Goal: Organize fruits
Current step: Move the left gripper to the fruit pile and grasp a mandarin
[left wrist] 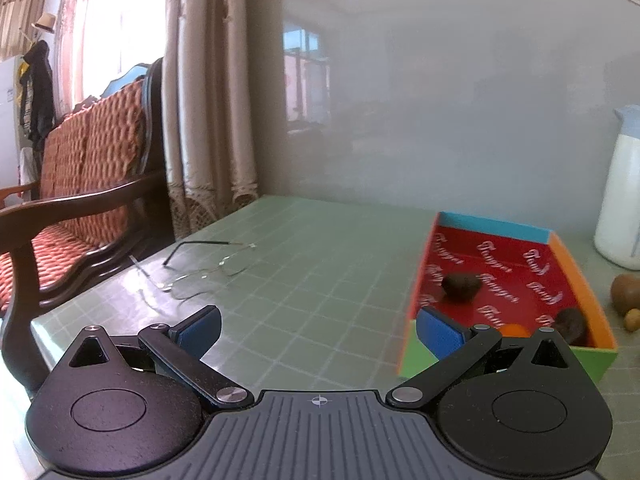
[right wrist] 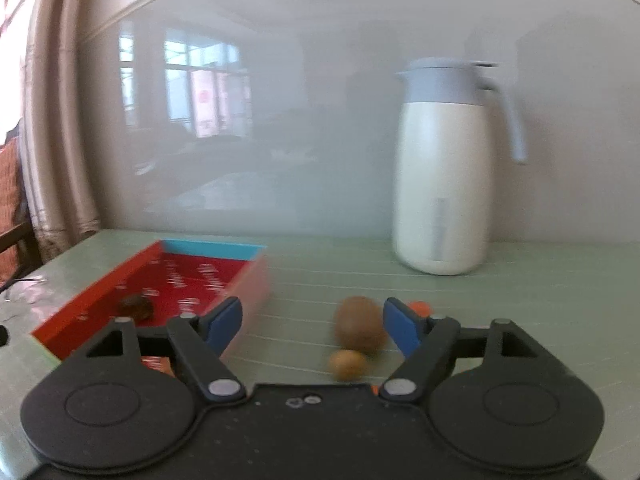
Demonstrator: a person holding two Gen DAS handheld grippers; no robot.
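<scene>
A shallow box (left wrist: 580, 280) with a red printed floor and blue, orange and green walls lies on the table; it also shows in the right wrist view (right wrist: 100, 292). Inside lie a dark fruit (left wrist: 461, 286), a second dark fruit (left wrist: 571, 323) and an orange fruit (left wrist: 516, 330). A brown kiwi (right wrist: 359, 326) and a small tan fruit (right wrist: 347, 365) lie on the table right of the box, between the fingers of my right gripper (right wrist: 312, 326), which is open and empty. My left gripper (left wrist: 318, 330) is open and empty, left of the box.
A white thermos jug (right wrist: 440, 168) with a grey lid stands at the back right. Wire-framed glasses (left wrist: 204, 266) lie on the green gridded table (left wrist: 320, 272) near its left edge. A wooden bench with red cushions (left wrist: 80, 184) stands beyond it. An orange piece (right wrist: 420, 306) shows behind the right finger.
</scene>
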